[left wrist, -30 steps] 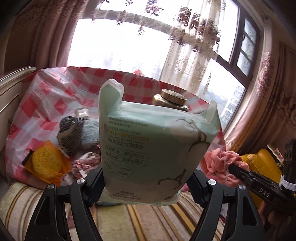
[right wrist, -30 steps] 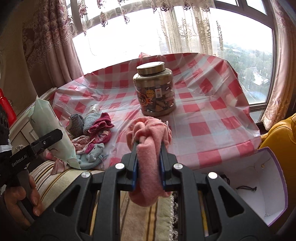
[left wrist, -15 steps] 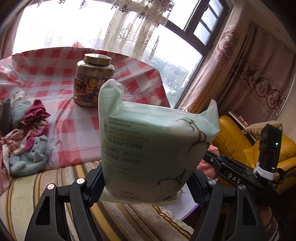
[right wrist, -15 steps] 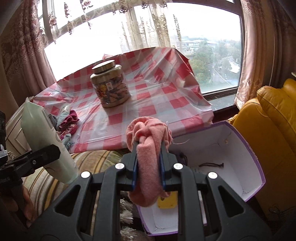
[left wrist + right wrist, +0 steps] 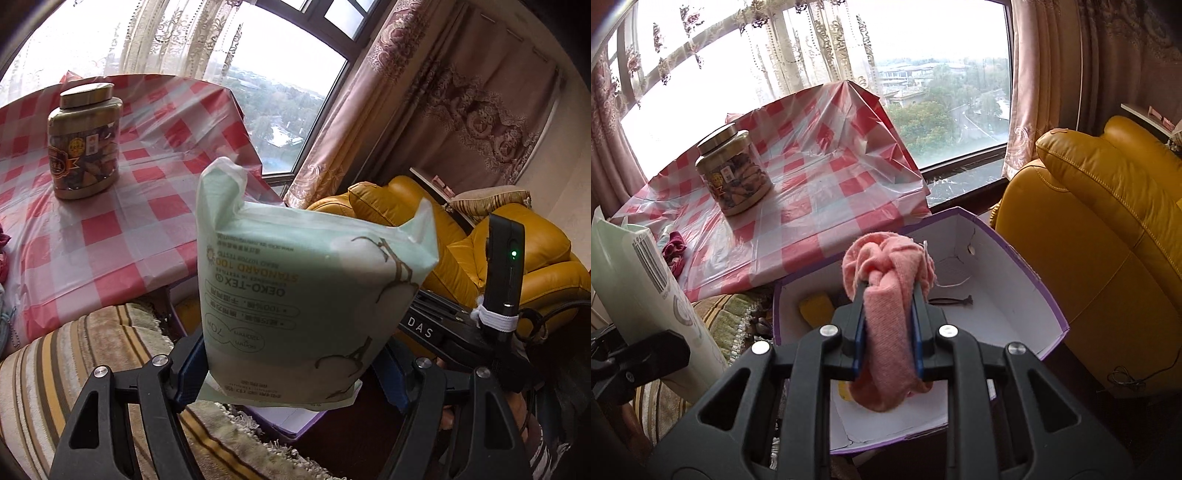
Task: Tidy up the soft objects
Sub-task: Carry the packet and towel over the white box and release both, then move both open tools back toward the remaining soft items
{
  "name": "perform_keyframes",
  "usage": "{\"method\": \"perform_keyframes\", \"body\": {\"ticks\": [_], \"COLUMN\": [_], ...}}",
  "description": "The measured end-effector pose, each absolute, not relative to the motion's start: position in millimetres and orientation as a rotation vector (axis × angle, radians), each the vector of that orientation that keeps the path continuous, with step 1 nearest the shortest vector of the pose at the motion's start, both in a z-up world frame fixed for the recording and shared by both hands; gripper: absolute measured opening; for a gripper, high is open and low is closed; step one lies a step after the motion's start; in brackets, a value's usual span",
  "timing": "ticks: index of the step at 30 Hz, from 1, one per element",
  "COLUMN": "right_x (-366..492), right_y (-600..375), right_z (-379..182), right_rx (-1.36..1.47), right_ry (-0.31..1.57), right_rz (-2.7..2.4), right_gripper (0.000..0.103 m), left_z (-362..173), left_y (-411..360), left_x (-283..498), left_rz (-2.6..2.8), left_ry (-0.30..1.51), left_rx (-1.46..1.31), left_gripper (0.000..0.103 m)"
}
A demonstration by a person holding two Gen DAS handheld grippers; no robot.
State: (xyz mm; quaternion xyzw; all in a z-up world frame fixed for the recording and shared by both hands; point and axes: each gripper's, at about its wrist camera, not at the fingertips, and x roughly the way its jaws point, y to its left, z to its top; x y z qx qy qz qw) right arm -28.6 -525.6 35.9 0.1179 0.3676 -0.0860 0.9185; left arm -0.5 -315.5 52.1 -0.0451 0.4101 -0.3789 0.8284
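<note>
My left gripper (image 5: pixel 291 373) is shut on a pale green soft pack (image 5: pixel 310 295) with printed text, held upright in the air; the pack also shows at the left of the right wrist view (image 5: pixel 646 280). My right gripper (image 5: pixel 888 332) is shut on a pink knitted cloth (image 5: pixel 886 280) and holds it above an open white box with purple edges (image 5: pixel 1027 295). A yellow sponge (image 5: pixel 816 308) lies inside the box. The box edge shows under the pack in the left wrist view (image 5: pixel 295 428).
A table with a red checked plastic cloth (image 5: pixel 827 206) carries a gold-lidded jar (image 5: pixel 733 173) and some soft items at its left edge (image 5: pixel 674 251). A yellow leather armchair (image 5: pixel 1108 240) stands right of the box. A striped rug-covered seat (image 5: pixel 74 369) lies below.
Both grippers swung right, away from the table, keeping their loads. The right gripper now hangs over the open box; the soft pile on the table has left the left wrist view.
</note>
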Motion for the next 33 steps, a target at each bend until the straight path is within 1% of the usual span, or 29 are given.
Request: {"method": "perform_keyframes", "body": {"ticks": [4,5,6,7,8,9,13,18,22,25,28,33], "right_x": [-28.9,-28.8,-29.2,-29.9,-30.2,-30.6,-28.1,-27.7,-27.2,-27.6,-25.4,-14.6], "right_y": [-531.1,-532.4,-533.8,-535.0,-535.8,-536.3,-533.5,-527.4,-522.1,-516.3,-507.8,-479.1], "right_z": [35.9,35.9,36.3,37.1,37.8,38.5,39.5,41.2,43.4,45.7,47.5,47.3], "right_rx": [0.256,0.258,0.262,0.267,0.271,0.272,0.269,0.257,0.245,0.238,0.226,0.182], "right_ry": [0.754,0.753,0.752,0.747,0.742,0.738,0.742,0.743,0.742,0.74,0.738,0.761], "right_rz": [-0.202,-0.207,-0.214,-0.22,-0.224,-0.226,-0.224,-0.21,-0.199,-0.188,-0.169,-0.106], "right_gripper": [0.028,0.032,0.041,0.047,0.059,0.066,0.067,0.069,0.07,0.07,0.07,0.07], "left_z": [49.3,48.8,49.0,49.1,48.9,49.3,51.3,60.7,68.0,72.5,75.7,70.9], "left_y": [-331.8,-335.4,-338.7,-340.7,-342.0,-342.9,-338.6,-323.5,-301.5,-279.8,-267.6,-229.3], "left_x": [5.0,6.6,7.0,7.3,7.8,8.0,6.3,3.7,3.9,1.8,-3.3,-4.5], "left_rz": [-0.848,-0.859,-0.866,-0.87,-0.877,-0.884,-0.879,-0.796,-0.656,-0.571,-0.536,-0.512], "left_ry": [0.897,0.903,0.906,0.907,0.909,0.907,0.898,0.841,0.772,0.681,0.638,0.663], "left_rx": [-0.083,-0.079,-0.074,-0.069,-0.065,-0.064,-0.058,-0.018,0.015,0.018,0.11,0.064], "left_gripper": [0.078,0.082,0.084,0.084,0.085,0.085,0.086,0.086,0.086,0.086,0.086,0.086]}}
